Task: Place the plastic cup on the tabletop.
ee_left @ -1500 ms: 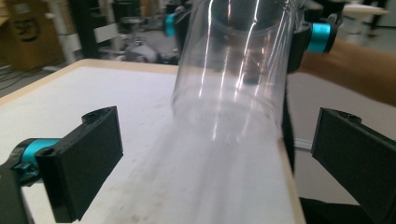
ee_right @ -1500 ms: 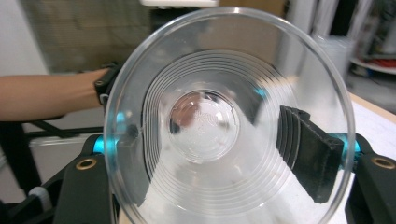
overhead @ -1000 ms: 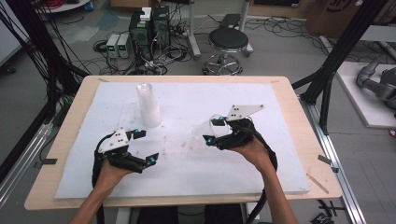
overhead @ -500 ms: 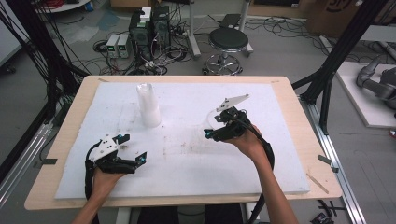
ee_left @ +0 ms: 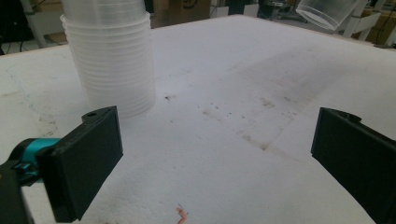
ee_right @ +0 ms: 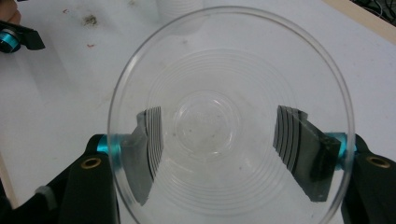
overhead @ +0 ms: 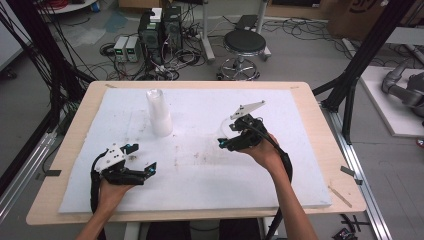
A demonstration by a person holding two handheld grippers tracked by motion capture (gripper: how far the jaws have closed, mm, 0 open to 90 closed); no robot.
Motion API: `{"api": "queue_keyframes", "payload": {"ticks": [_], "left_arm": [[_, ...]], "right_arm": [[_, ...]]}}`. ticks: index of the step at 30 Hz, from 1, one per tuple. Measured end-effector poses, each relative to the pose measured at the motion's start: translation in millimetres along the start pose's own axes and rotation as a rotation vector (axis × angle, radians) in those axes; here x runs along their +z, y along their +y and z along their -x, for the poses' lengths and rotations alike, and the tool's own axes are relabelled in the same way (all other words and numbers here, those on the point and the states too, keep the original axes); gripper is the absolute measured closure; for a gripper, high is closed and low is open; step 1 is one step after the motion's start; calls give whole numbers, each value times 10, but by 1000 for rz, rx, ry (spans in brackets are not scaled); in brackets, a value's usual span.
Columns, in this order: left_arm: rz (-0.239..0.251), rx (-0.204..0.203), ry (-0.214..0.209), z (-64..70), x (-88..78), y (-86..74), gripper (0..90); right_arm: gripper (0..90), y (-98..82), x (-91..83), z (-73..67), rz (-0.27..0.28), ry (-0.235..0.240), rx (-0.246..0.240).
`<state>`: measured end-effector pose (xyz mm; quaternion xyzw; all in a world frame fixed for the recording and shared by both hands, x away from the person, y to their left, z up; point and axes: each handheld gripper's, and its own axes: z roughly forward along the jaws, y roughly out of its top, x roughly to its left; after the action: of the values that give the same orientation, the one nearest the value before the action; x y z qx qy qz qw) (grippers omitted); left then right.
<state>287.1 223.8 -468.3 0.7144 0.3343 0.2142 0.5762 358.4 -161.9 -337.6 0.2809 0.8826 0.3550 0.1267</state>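
Observation:
A tall stack of clear plastic cups (overhead: 160,112) stands upright on the white foam board (overhead: 200,170), left of centre; it also rises ahead in the left gripper view (ee_left: 109,56). My right gripper (overhead: 226,138) is at mid-right above the board, shut on a single clear cup (overhead: 224,131). In the right gripper view the cup (ee_right: 229,121) has its mouth toward the camera, with the jaws pressing its sides (ee_right: 229,149). That cup (ee_left: 327,11) hangs at the top right of the left gripper view. My left gripper (overhead: 142,159) sits low at the front left, open (ee_left: 210,158), holding nothing.
The foam board lies on a wooden table (overhead: 320,130). Dirt specks (overhead: 192,157) mark the board's middle. On the floor behind the table are a stool (overhead: 244,47) and computer boxes (overhead: 160,30) with cables. Black frame posts (overhead: 360,65) stand at both sides.
My left gripper has pulled back toward the front left edge. My right gripper has shifted right and tipped up with the single cup in it.

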Motion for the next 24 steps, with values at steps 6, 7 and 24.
{"api": "queue_keyframes", "payload": {"ticks": [6,7,24], "left_arm": [[0,3,-3,4,5,-1,20],[-3,2,-4,-1,4,0,20],[-9,-8,-28,-17,10,2,20]], "right_arm": [[336,-3,78,-1,-14,-9,1],[336,-5,99,-3,-20,-10,6],[336,7,577,-70,-143,-36,-10]]}}
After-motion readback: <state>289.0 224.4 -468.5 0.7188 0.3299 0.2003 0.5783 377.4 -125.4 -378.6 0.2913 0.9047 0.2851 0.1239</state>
